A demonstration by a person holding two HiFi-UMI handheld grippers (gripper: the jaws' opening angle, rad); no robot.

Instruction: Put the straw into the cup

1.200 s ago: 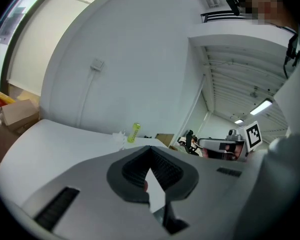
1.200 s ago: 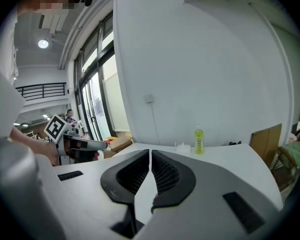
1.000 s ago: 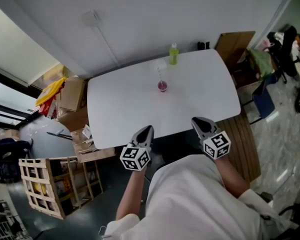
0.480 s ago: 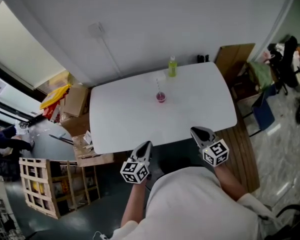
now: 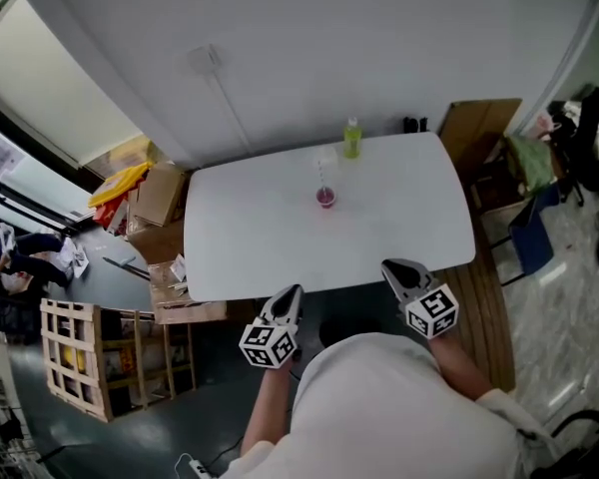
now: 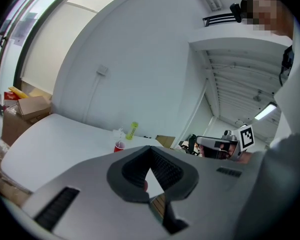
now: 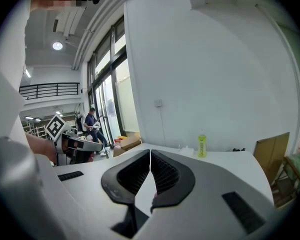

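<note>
A small red cup [image 5: 325,199] stands near the middle of the white table [image 5: 240,238], and a thin straw [image 5: 321,177] rises out of it. The cup [image 6: 119,146] also shows far off in the left gripper view. My left gripper [image 5: 291,293] hangs at the table's near edge, shut with nothing in it. My right gripper [image 5: 395,267] is at the same edge further right, also shut and holding nothing. In each gripper view the jaws meet at their tips: left gripper [image 6: 150,149], right gripper [image 7: 150,151]. Both are well short of the cup.
A green bottle [image 5: 351,138] stands at the table's far edge by the wall, with a small clear container [image 5: 326,158] beside it. Cardboard boxes [image 5: 158,196] and a wooden crate [image 5: 75,357] are at the left, a chair with bags [image 5: 539,168] at the right. A person [image 7: 92,121] stands far off.
The head view has shifted a little. Both grippers stay shut and have drawn slightly back toward the table's near edge. Cup and straw have not moved.
</note>
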